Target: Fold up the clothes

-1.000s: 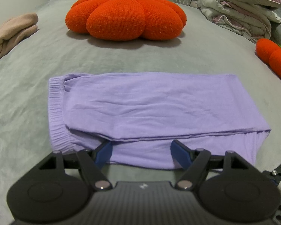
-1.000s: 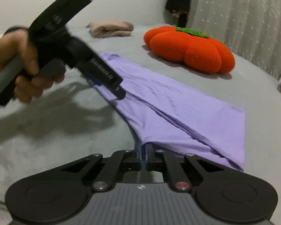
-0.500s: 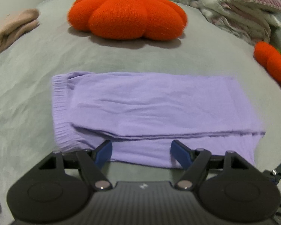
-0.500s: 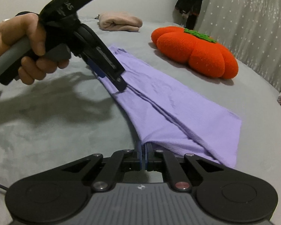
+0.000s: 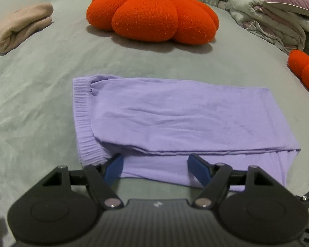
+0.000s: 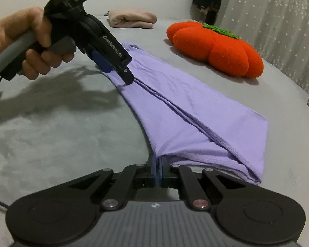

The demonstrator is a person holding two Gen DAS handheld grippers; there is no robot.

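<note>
In our left hand (image 6: 28,47) we hold the left gripper (image 5: 154,164) with its jaws spread wide, one blue pad (image 5: 113,167) on each side of the near edge of the lilac garment (image 5: 175,123). From its own camera the pads sit over the cloth's edge near the ribbed band; whether they press the fabric we cannot tell, and nothing is clamped between them. In the right wrist view the same tool reaches down to the far end of the garment, its tip at the cloth's edge.

On its side we read "GenRobot.AI" in white; further up a few letters show, only partly legible.

The right gripper (image 6: 158,171) is closed tight, its two blue pads pinched on a gathered corner of the lilac garment at the near end, so the fabric fans out from the jaws.

The garment lies folded lengthwise in layers on the grey bedcover (image 5: 41,103), stretched between the two tools.

Counting left to right: one folded beige garment (image 5: 18,26) at the far left, one large orange pumpkin cushion (image 5: 152,14) beyond the lilac cloth, one heap of bedding with a mauve pillow (image 5: 278,16) at the far right, and a second orange cushion (image 5: 304,72) cut by the right edge.
</note>
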